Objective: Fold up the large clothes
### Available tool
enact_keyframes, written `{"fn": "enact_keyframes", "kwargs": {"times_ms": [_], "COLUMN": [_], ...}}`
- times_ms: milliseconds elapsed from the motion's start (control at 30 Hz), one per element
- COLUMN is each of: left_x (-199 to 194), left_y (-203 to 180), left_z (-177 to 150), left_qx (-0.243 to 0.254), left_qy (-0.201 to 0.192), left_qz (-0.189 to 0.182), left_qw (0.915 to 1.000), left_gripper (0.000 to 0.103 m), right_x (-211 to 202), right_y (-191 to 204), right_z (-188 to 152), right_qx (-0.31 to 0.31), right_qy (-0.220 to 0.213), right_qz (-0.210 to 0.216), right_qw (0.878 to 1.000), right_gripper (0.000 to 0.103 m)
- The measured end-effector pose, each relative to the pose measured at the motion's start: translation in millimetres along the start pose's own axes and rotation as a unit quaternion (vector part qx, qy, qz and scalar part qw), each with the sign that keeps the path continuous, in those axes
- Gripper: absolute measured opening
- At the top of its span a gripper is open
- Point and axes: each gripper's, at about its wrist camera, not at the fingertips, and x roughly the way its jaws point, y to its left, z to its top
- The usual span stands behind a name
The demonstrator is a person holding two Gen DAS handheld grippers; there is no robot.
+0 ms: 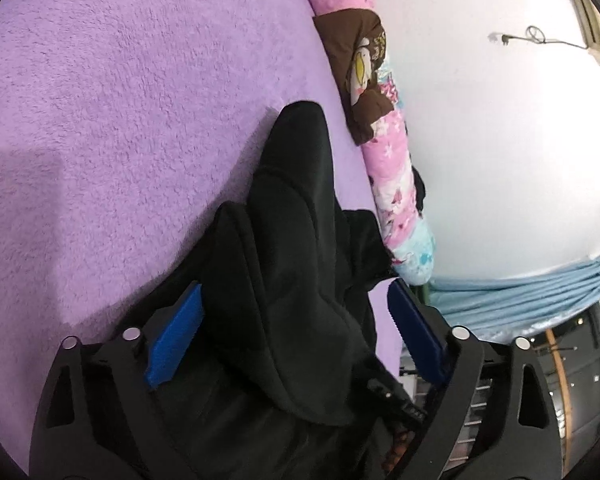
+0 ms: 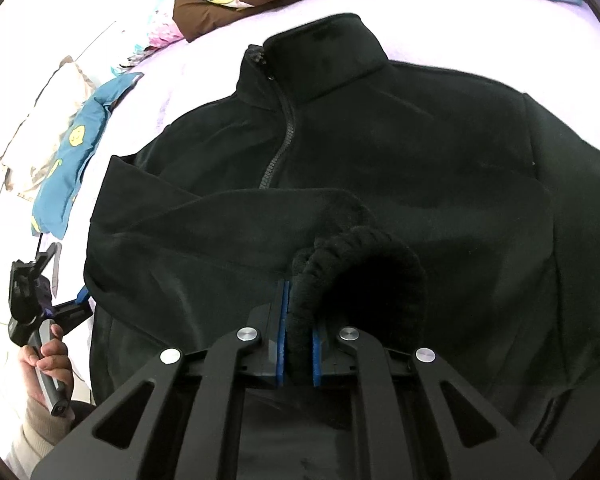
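We see a purple plush blanket (image 1: 120, 100), nubby and matte, spreading ahead and to the left of our left jaws. On it lies the black fleece jacket (image 2: 380, 152), soft and dull, spread flat ahead of our right jaws with its stand collar (image 2: 324, 56) farthest away and its toothed zipper (image 2: 278, 148) running toward us. A rolled floral quilt (image 1: 388, 168), pink and pale blue, runs past the right side of our left jaws, with a brown printed garment (image 1: 360, 64) draped on it. A blue child's garment (image 2: 76, 148) lies far to the left of our right jaws. Our right gripper (image 2: 298, 354) is pinched tight on a thick rounded fold of the fleece. Our left gripper (image 1: 296, 332) stands wide, bunched fleece lying between its blue ribbed pads (image 1: 176, 332) without being squeezed.
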Motion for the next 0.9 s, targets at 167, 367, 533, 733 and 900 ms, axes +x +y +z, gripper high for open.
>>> {"fn": "enact_keyframes", "kwargs": {"times_ms": [167, 367, 533, 733, 900], "left_x": [3, 3, 7, 22, 24], "left_y": [-1, 3, 4, -1, 2], "left_z": [3, 7, 8, 10, 13], "left_qx": [-0.003, -0.019, -0.030, -0.039, -0.060], "left_qy": [-0.002, -0.001, 0.002, 0.019, 0.026], "left_qz": [0.007, -0.006, -0.022, -0.036, -0.041], "left_qw": [1.0000, 0.9998, 0.9993, 0.9984, 0.9970], "left_gripper": [0.082, 0.081, 0.081, 0.082, 0.082], "right_x": [-29, -85, -136, -177, -191], "right_y": [-3, -10, 0, 21, 33], "right_z": [8, 30, 42, 48, 51], "right_qx": [-0.001, 0.000, -0.014, -0.052, -0.069], "right_qy": [-0.029, -0.085, -0.134, -0.161, -0.176], "right_qz": [0.007, 0.034, 0.045, 0.043, 0.041], "right_qw": [1.000, 0.996, 0.990, 0.985, 0.981], "right_gripper": [0.008, 0.008, 0.008, 0.008, 0.008]}}
